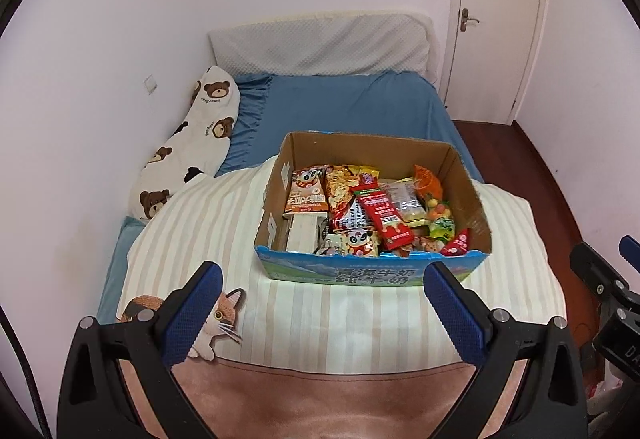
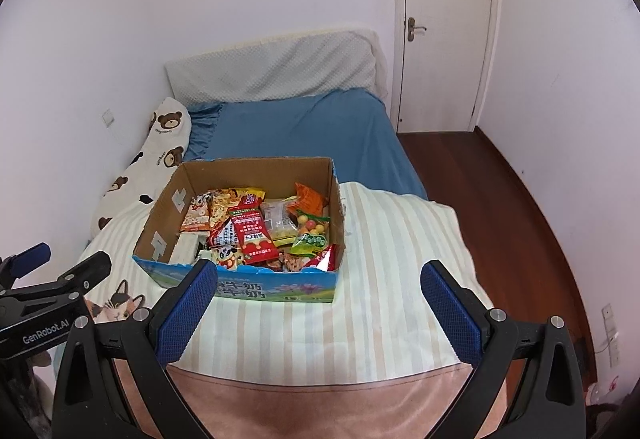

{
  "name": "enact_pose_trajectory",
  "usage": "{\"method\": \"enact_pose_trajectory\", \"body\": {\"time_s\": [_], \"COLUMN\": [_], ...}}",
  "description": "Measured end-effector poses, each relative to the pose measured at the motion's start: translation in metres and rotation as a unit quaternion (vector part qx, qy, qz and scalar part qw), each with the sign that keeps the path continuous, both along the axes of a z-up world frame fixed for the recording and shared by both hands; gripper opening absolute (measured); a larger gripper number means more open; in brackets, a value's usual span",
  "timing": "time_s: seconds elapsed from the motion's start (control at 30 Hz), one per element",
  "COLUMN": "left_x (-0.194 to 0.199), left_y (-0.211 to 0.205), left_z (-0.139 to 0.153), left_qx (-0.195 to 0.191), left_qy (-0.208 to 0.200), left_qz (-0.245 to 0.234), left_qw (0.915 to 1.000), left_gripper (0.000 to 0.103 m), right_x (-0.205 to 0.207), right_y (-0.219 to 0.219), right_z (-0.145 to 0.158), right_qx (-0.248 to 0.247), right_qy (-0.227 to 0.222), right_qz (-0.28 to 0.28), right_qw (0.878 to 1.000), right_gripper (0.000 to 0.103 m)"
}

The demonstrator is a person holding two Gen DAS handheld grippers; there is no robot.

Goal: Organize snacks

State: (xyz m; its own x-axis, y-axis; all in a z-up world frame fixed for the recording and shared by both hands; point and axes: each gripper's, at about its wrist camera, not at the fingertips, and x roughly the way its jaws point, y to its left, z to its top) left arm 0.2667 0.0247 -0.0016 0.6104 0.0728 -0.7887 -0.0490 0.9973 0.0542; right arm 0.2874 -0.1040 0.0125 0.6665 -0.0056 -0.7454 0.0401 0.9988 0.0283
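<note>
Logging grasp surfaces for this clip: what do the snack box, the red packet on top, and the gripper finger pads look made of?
Snack box: corrugated cardboard, matte brown inside, printed blue front, ragged top edge.
Red packet: glossy plastic film, judging by its sheen and creases.
Finger pads of the open left hand-held gripper: blue, finely dotted texture, probably rubber.

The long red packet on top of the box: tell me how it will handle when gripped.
The red packet looks like thin glossy film, so probably light and somewhat slippery. It lies loosely across other snacks in the box, so it may flex or slide rather than lift stiffly. Both grippers, left and right, are open.
</note>
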Motion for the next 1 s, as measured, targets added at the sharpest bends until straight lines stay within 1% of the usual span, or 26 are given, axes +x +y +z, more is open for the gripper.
{"method": "enact_pose_trajectory", "body": {"time_s": [0.2,0.37,0.67,1.0], "left_x": [0.015,0.025,0.031,0.031], "left_y": [-0.003,-0.003,0.0,-0.001], "left_z": [-0.012,-0.021,-0.032,-0.037], "left_qx": [0.002,0.002,-0.01,0.003], "left_qy": [0.013,0.017,-0.005,-0.008], "left_qz": [0.001,0.004,0.004,-0.003], "left_qw": [0.9999,0.9999,0.9999,1.0], "left_gripper": [0.103,0.103,0.103,0.103], "right_x": [0.02,0.029,0.036,0.036], "right_y": [-0.001,-0.001,0.0,-0.001], "right_z": [-0.022,-0.031,-0.042,-0.053], "right_qx": [0.004,0.002,-0.003,-0.005], "right_qy": [0.018,0.017,0.0,0.002], "right_qz": [-0.002,-0.005,-0.007,-0.012], "right_qw": [1.0,1.0,1.0,1.0], "right_gripper": [0.103,0.103,0.103,0.103]}}
